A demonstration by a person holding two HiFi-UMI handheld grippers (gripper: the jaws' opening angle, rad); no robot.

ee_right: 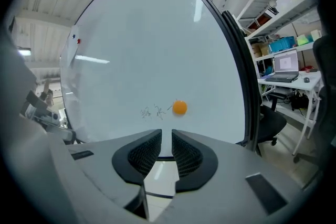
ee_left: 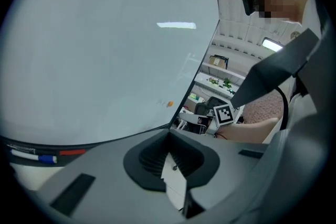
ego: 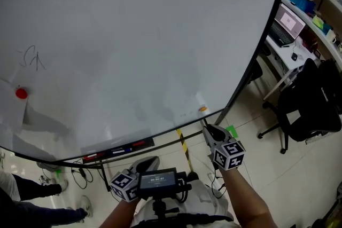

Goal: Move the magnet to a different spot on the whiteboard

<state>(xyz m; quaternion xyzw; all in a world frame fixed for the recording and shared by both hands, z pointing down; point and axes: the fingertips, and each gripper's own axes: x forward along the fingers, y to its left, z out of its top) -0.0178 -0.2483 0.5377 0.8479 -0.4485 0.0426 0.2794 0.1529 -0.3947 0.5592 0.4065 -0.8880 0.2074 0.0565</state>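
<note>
**Orange magnet [ee_right: 179,107] low on the whiteboard [ego: 133,34]**

The orange magnet sat near the whiteboard's lower right edge, just beside faint scribbles [ee_right: 151,112]; the right hand-held gripper [ee_right: 165,136] pointed at it without touching, jaws slightly spread and empty; the left hand-held gripper [ee_left: 169,136] was pressed together, holding nothing.

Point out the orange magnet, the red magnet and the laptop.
orange magnet [ee_right: 179,107], right gripper view, its middle.
red magnet [ego: 21,93], head view, its middle.
laptop [ego: 289,21], head view, its screen.
</note>
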